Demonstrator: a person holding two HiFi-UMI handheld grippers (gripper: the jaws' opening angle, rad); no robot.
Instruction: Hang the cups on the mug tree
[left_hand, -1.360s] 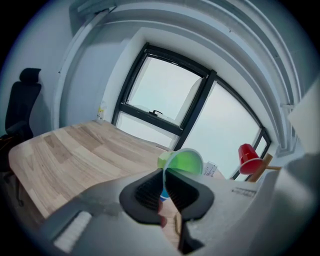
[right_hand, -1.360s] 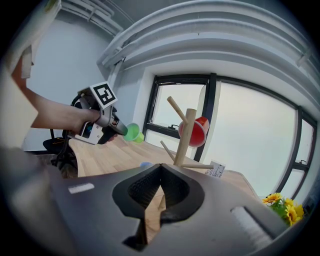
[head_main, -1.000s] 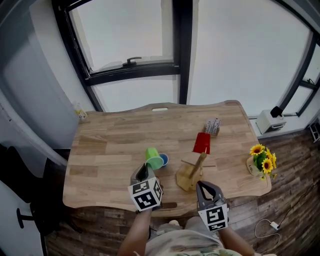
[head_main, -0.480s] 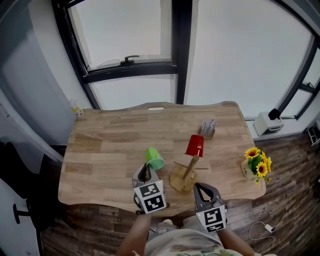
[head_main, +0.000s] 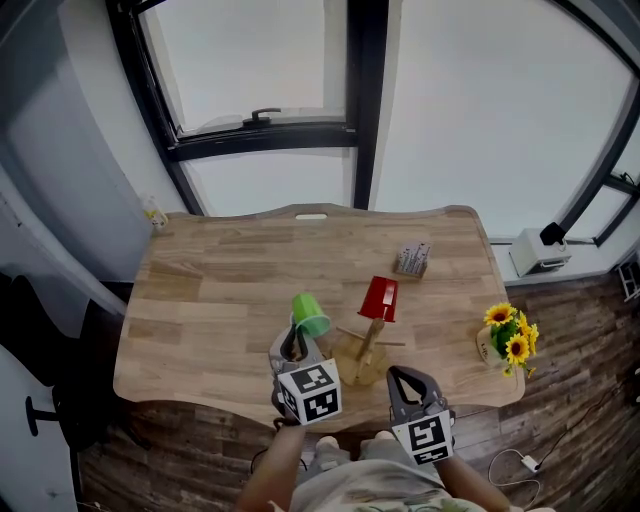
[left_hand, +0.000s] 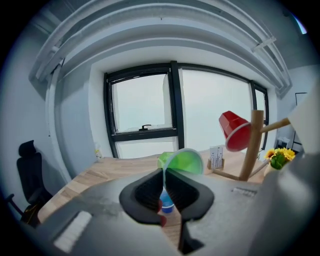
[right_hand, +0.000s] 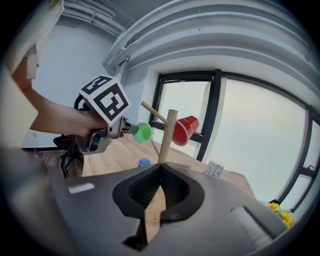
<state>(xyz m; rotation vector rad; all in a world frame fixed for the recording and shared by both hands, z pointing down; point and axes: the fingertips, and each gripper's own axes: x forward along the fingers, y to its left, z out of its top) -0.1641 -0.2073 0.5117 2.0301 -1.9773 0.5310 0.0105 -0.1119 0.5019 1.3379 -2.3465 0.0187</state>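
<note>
A green cup (head_main: 310, 313) hangs over the table with its rim pinched by my left gripper (head_main: 295, 338), just left of the wooden mug tree (head_main: 366, 345). In the left gripper view the green cup (left_hand: 182, 161) stands edge-on between the shut jaws. A red cup (head_main: 378, 298) hangs on an upper peg of the tree (left_hand: 252, 145). A small blue cup (left_hand: 166, 204) stands on the table under the green one; the right gripper view shows this blue cup (right_hand: 144, 162) left of the tree's post (right_hand: 167, 135). My right gripper (head_main: 405, 378) is shut and empty, near the tree's base.
A pot of sunflowers (head_main: 508, 335) stands near the right edge of the wooden table (head_main: 220, 290). A small card holder (head_main: 412, 259) sits behind the tree. A dark-framed window (head_main: 260, 125) is beyond the far edge. A dark chair (head_main: 40, 420) is at the left.
My left gripper with the green cup has drifted right, closer to the mug tree, and rolled a little. The blue cup beside the green one is now hidden in the head view.
</note>
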